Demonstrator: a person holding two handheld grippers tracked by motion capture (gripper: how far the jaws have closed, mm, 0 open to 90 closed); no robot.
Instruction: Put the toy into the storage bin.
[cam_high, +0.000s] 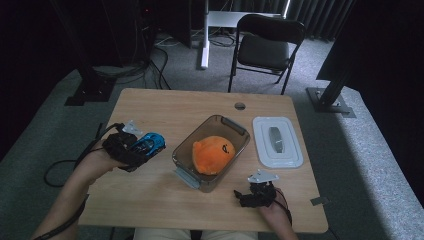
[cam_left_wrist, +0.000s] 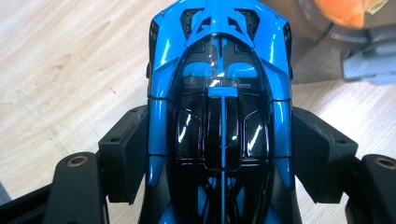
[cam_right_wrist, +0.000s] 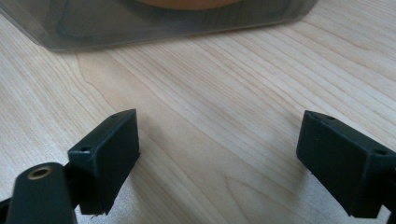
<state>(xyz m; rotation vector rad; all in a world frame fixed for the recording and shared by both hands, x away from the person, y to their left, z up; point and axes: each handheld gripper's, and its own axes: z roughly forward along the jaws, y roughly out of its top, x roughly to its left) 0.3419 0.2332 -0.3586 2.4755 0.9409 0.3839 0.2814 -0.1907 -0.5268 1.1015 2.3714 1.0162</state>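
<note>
The left gripper (cam_high: 142, 148) holds a glossy blue and black toy sports car (cam_high: 149, 143) above the left part of the wooden table (cam_high: 150, 107), just left of the clear rectangular plastic container (cam_high: 235, 126) that sits near the table's middle. In the left gripper view the car (cam_left_wrist: 219, 107) lies lengthwise between the two black jaws, whose pads (cam_left_wrist: 125, 151) press on its flanks about halfway along the body, the far end of the car reaching well past the pad tips towards the container's grey latch (cam_left_wrist: 369, 65). Gripping across the narrow width rather than nose to tail probably keeps the toy steady and leaves its length free to go down into the box. An orange plush toy (cam_high: 213, 154) already lies inside the container, and the white lid (cam_high: 277, 141) with its grey handle rests flat beside it towards the right edge, presumably kept off so that things can still be put in. The right gripper (cam_high: 256, 194) rests low near the front edge, just in front of the container's near corner, its jaws wide apart with only bare wood between them, seemingly waiting, perhaps to steady the box.
</note>
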